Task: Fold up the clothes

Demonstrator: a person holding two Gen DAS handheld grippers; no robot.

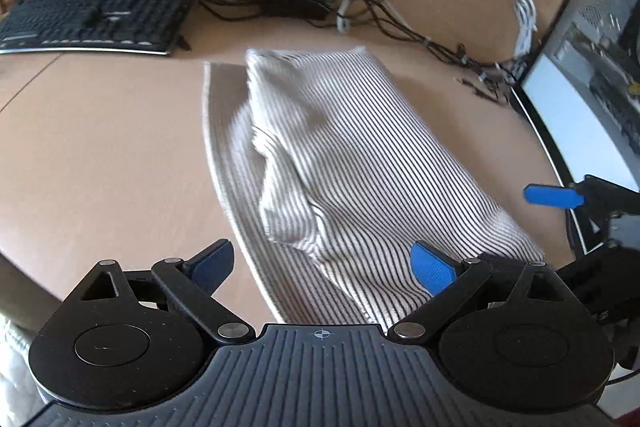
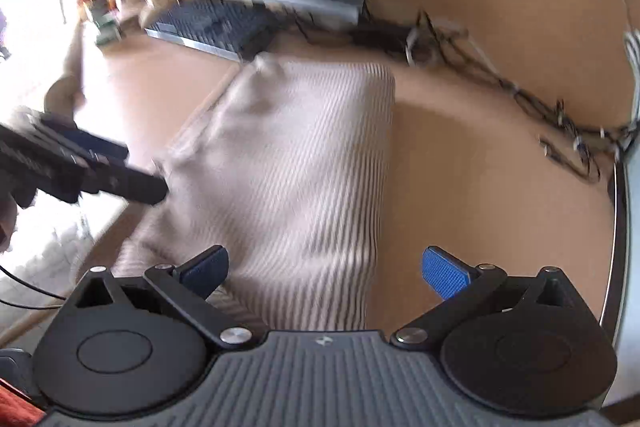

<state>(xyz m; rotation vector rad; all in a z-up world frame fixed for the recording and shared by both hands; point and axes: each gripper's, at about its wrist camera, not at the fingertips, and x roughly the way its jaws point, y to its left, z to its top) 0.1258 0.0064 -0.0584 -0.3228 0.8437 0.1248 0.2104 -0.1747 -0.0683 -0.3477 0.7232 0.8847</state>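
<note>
The striped shirt (image 1: 320, 163) lies folded on the desk (image 1: 100, 147). The left gripper (image 1: 324, 267) is spread above its near edge; the right gripper (image 2: 324, 271), also spread, holds nothing above its near right corner.

Daylight glare whitens the right view's left; motion blur, fisheye-bent edges.

Nothing readable here tbh, the keyboard (image 1: 92, 15) keys and the monitor (image 1: 592, 75) screen are too blurry.
</note>
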